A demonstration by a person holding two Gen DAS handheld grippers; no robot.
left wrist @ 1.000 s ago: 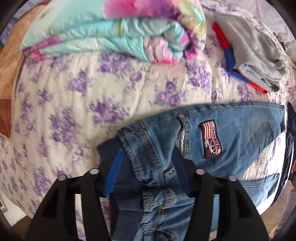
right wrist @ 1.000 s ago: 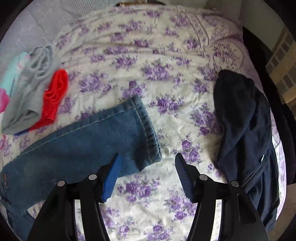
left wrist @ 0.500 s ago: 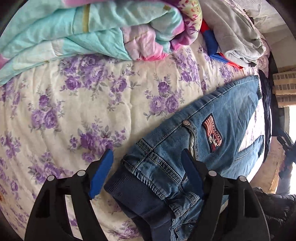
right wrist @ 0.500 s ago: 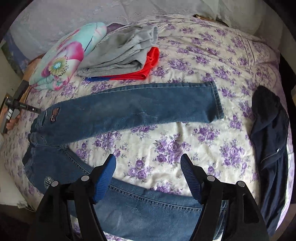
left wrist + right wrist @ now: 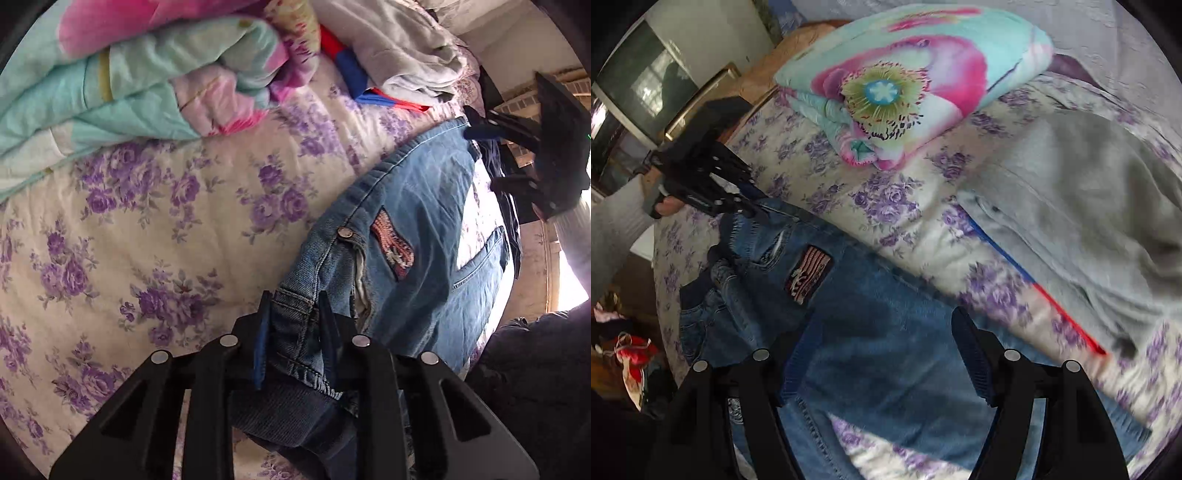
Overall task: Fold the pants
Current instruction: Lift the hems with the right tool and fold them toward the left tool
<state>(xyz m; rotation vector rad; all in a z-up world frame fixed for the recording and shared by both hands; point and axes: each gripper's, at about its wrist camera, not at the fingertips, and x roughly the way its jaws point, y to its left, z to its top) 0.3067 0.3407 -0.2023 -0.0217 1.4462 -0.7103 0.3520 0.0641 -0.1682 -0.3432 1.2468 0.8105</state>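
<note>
Denim blue pants [image 5: 417, 236] with striped patch (metal rivet beside it), flat on floral bed [image 5: 147, 221] | waistband near-left, legs running far-right | left claw [image 5: 291, 332] has just been closing, clamped on waistband | right claw [image 5: 886, 354] spread apart above the leg, gripping nothing

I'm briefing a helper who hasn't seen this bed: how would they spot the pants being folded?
Start at the bed's purple-flowered sheet. Below the folded turquoise-and-pink quilt and beside the grey garment lie the blue jeans. Only they are denim, with a striped flag patch near the waistband.
</note>
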